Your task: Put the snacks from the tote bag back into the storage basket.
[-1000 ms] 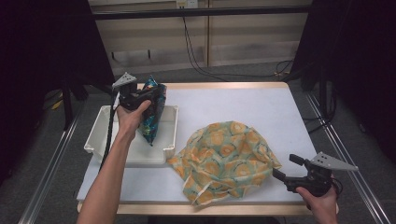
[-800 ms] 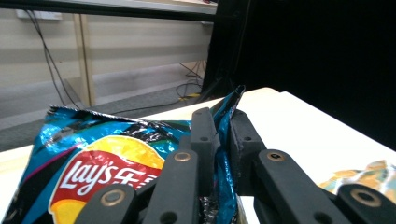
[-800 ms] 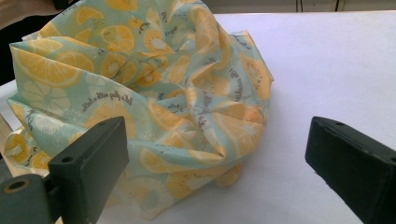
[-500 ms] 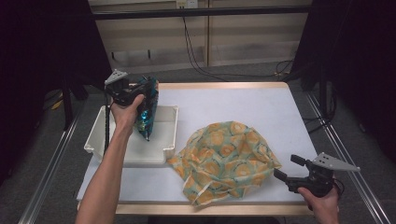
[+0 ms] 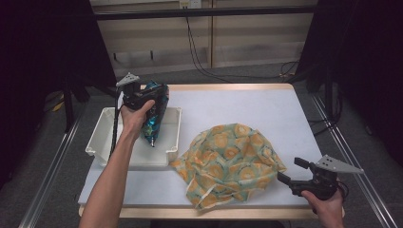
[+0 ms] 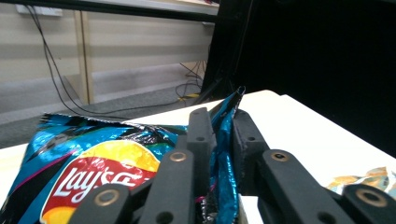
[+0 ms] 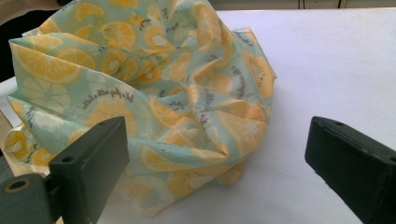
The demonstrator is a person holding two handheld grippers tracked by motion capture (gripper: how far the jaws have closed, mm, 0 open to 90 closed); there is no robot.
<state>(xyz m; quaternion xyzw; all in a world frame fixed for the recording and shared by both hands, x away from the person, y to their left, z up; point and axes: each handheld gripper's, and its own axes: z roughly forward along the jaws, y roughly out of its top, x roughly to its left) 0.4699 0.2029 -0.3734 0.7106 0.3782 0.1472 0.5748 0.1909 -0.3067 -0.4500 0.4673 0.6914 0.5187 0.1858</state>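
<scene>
A blue Lay's chip bag hangs above the white tray at the table's left, held by its top edge. My left gripper is shut on that edge; in the left gripper view the crinkled blue foil of the chip bag is pinched where the left gripper closes. A crumpled cloth printed with orange and lemon slices lies at the table's front middle. My right gripper rests at the front right corner, open, just right of the cloth; the right gripper has nothing between its jaws.
The white table has bare surface behind and to the right of the cloth. A dark frame post stands at the back right, and cables hang along the rear wall. Metal rails run along both table sides.
My left hand has carried the chip bag a little back and up over the tray. The right gripper has stayed almost still beside the cloth.
</scene>
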